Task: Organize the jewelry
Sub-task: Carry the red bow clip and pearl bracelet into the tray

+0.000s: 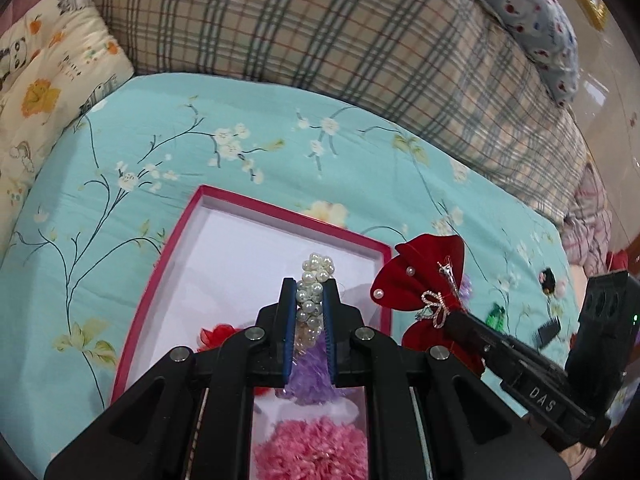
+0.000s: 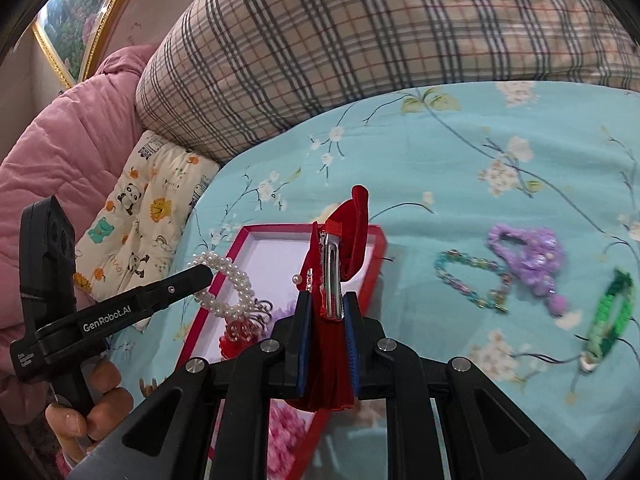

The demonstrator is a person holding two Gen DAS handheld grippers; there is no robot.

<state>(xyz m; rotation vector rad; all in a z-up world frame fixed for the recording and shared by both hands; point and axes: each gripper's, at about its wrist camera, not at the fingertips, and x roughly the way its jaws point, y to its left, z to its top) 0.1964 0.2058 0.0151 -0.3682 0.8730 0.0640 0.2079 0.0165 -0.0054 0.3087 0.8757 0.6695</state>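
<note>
Pearl bracelet (image 1: 313, 288) is hanging clamped in the left gripper (image 1: 311, 312) over the red box (image 1: 168, 256), while the right gripper (image 2: 327, 320) is pinching a red bow clip (image 2: 336, 248) beside it; crowded together, either piece risks snagging or dropping outside.

Floral turquoise bedsheet (image 1: 240, 128); plaid quilt (image 1: 320, 28)

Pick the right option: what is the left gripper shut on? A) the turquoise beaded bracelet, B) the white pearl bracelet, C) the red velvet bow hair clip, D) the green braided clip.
B: the left gripper is closed on the white pearl bracelet above the red-rimmed white box, while the right gripper holds the red velvet bow hair clip.
</note>
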